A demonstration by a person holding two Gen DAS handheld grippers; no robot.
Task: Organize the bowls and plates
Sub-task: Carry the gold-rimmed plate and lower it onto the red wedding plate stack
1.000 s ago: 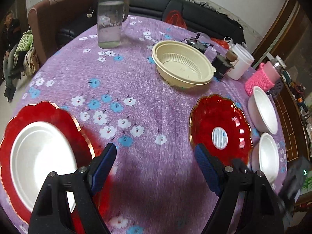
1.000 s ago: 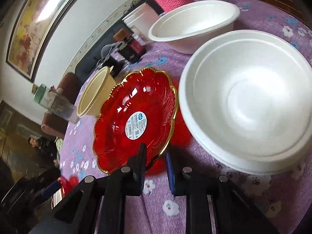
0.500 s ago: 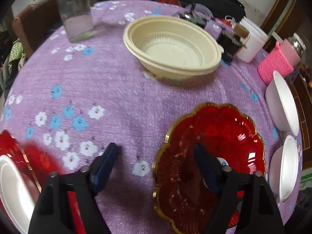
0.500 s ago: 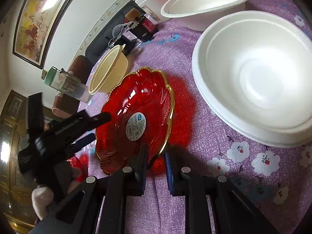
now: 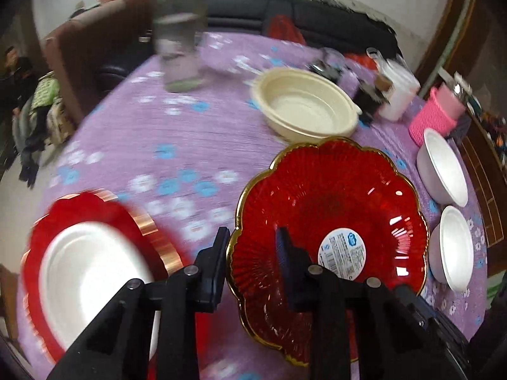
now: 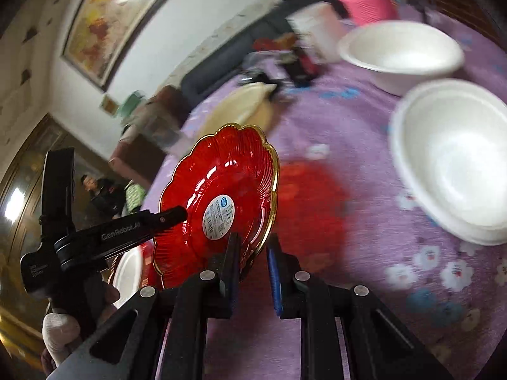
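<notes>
A red scalloped plate with a gold rim and a white sticker (image 5: 332,209) is held tilted above the purple floral tablecloth. My left gripper (image 5: 252,250) is shut on its near-left rim. My right gripper (image 6: 252,253) has its jaws around the opposite rim (image 6: 266,221), slightly apart. The plate also shows in the right wrist view (image 6: 218,202), with the left gripper's body (image 6: 120,231) at its left edge. Another red plate with a white bowl in it (image 5: 88,266) lies at the lower left.
A cream bowl (image 5: 304,107) sits behind the held plate. Two white bowls (image 5: 443,171) (image 5: 456,247) lie at the right, also in the right wrist view (image 6: 453,158). A glass jar (image 5: 180,47), a white cup (image 5: 396,95) and a pink knitted holder (image 5: 434,120) stand at the back.
The left gripper has closed onto the red plate's rim. The plate has been lifted off the tablecloth and tilted. The right gripper's jaws have parted somewhat.
</notes>
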